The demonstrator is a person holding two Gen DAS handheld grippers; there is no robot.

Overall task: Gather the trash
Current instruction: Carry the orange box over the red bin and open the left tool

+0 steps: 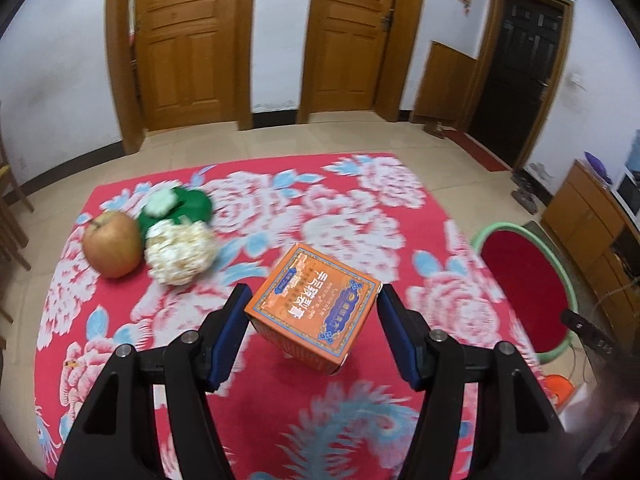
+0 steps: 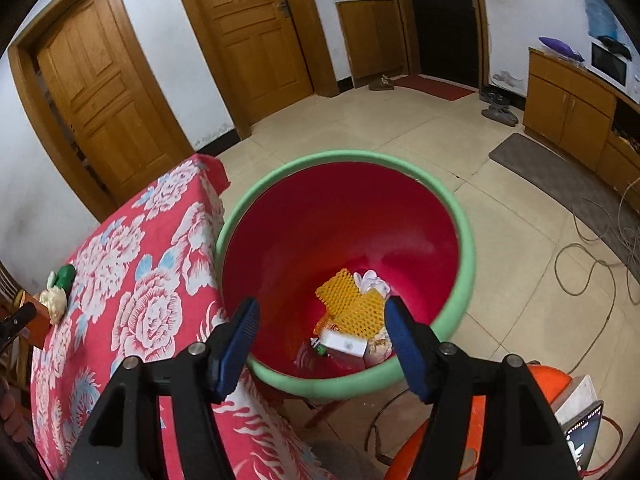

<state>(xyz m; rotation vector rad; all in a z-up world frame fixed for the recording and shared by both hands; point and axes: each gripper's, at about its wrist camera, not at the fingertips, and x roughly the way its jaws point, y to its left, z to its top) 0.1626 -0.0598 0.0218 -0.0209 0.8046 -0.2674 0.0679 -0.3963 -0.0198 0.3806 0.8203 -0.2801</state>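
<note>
Orange box [image 1: 314, 306] between tilted-down left tongs [image 1: 312, 334], pads on its sides.

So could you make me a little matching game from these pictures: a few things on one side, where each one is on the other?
Things:
1. apple
2. orange box
3. yellow mesh
4. grey mat

Places:
A. inside the red bin
B. on the tiled floor
C. between the left hand-held gripper's fingers
D. beside the white flower

Pairs: 1-D, 2-C, 3-A, 4-B
</note>
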